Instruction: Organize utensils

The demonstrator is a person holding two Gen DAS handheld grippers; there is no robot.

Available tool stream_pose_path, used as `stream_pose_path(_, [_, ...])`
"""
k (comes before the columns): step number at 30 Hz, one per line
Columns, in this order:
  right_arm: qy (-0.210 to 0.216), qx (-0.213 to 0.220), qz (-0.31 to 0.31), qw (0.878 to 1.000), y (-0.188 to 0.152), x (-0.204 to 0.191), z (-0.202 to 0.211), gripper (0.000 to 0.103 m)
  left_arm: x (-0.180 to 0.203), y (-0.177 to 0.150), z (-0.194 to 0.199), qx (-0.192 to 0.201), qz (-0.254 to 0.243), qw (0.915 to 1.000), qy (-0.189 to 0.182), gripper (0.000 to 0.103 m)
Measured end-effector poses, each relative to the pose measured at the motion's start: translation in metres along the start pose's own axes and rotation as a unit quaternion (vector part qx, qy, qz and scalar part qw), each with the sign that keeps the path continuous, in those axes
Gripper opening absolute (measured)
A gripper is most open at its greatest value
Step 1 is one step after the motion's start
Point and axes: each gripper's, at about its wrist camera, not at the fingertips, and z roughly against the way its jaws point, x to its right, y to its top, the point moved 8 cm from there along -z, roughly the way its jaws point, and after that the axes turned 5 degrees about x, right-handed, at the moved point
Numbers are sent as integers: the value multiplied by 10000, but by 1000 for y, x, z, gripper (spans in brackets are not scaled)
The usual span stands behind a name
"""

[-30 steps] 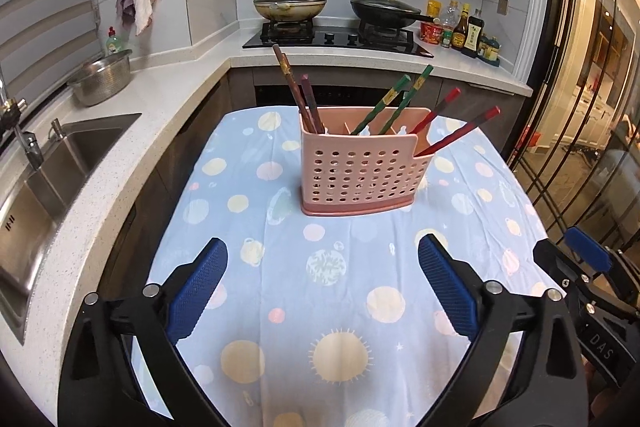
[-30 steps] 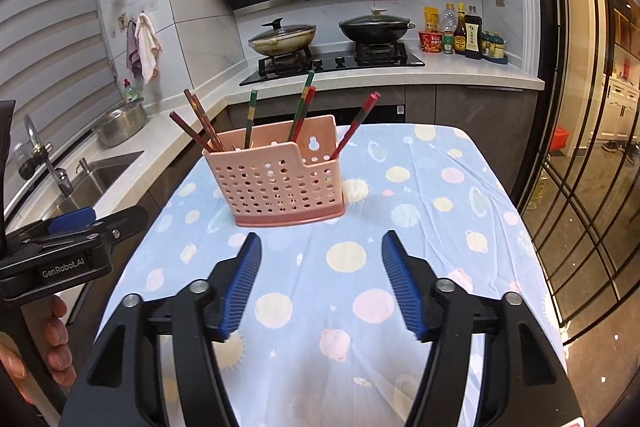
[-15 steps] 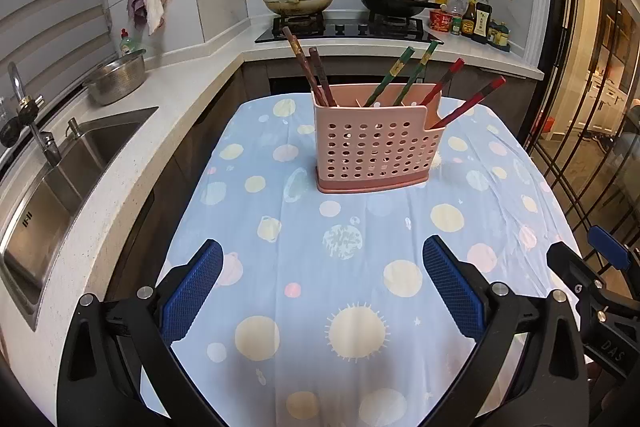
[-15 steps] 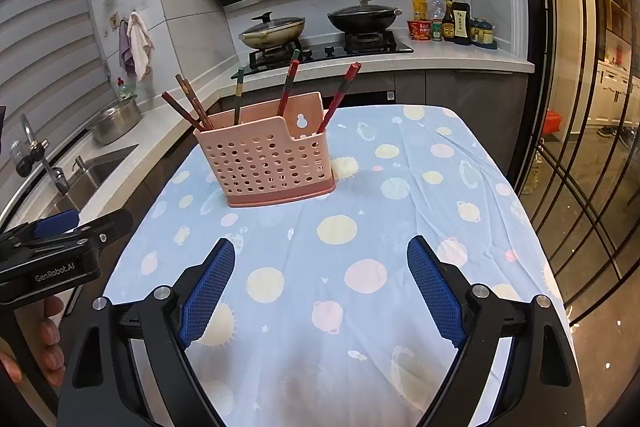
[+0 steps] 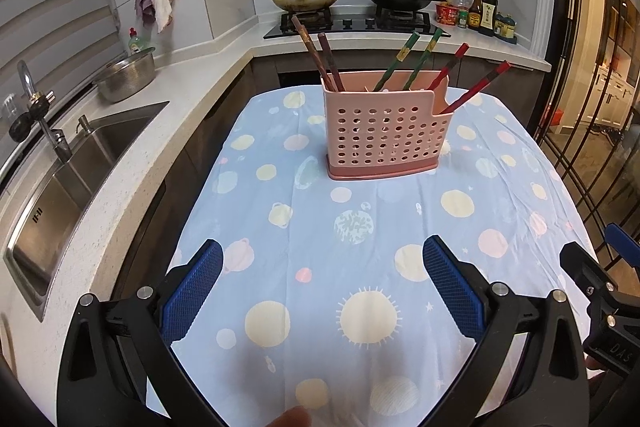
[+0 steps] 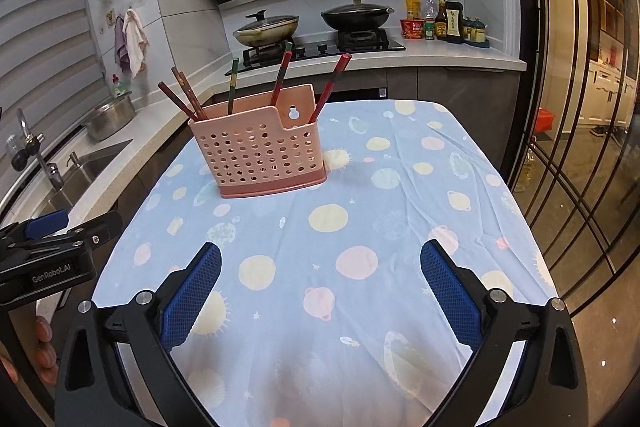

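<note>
Pink plastic utensil holder (image 5: 384, 135): boxy, front wall perforated with rows of round holes, darker pink solid base, one top corner stepped down. It stands upright on my table's cloth (image 5: 360, 227), a thin, slightly creased pale-blue fabric printed with planets and suns.

Chopsticks stand tilted in the holder: a brown pair (image 5: 320, 55) at its left end, a green pair (image 5: 412, 61) in the middle, a red pair (image 5: 472, 83) at its right end leaning outward over the low corner. All look slim and lacquered.

My left gripper (image 5: 322, 283): black frame, blue cross-hatched pads, jaws spread wide, nothing between them but cloth. The holder sits well ahead of it, roughly centred.

My right gripper (image 6: 320, 283): same build, jaws opening, nothing between them. The holder is well ahead, left of its centreline.
</note>
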Motion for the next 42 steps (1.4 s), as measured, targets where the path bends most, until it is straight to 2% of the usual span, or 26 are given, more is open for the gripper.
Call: stream_pose_path(42, [61, -73, 88, 9999, -7, -10, 0, 96, -6, -10, 0, -54, 0, 9996, 275, 96])
